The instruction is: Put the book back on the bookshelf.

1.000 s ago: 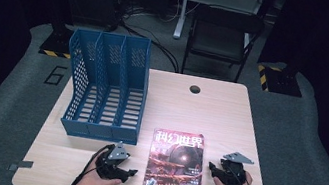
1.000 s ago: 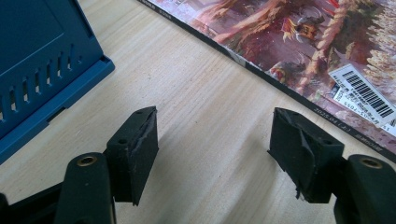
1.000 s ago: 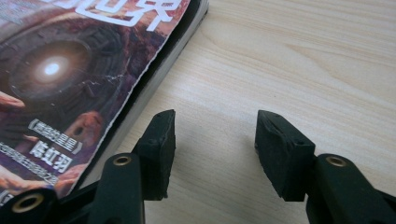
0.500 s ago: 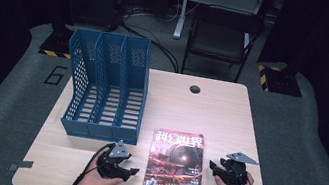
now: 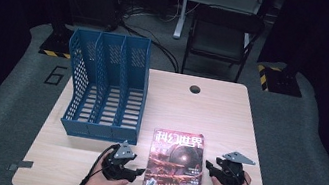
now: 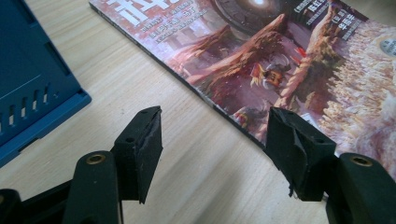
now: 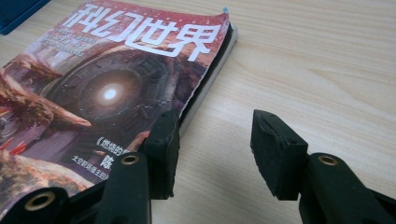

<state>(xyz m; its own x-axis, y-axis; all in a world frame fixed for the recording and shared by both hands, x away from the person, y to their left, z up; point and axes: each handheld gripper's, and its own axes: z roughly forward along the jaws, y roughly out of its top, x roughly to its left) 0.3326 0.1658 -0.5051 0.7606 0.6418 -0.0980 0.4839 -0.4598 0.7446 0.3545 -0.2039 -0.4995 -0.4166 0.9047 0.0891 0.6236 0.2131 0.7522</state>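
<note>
A magazine (image 5: 175,168) with a red, dark cover and white characters lies flat near the table's front edge. Its cover also runs across the left gripper view (image 6: 280,51) and the right gripper view (image 7: 93,93). My left gripper (image 5: 136,173) rests just left of the magazine, open, one jaw over the bare wood and the other above the magazine's spine edge (image 6: 219,140). My right gripper (image 5: 209,168) sits just right of the magazine, open, its left jaw touching or nearly touching the page edge (image 7: 212,147). Nothing is held between either pair of jaws.
A blue three-slot file holder (image 5: 108,85) stands at the table's left, its base corner (image 6: 32,93) near my left gripper. The wooden table (image 5: 219,117) has a cable hole (image 5: 195,89) at the back. A dark chair (image 5: 222,36) stands behind the table.
</note>
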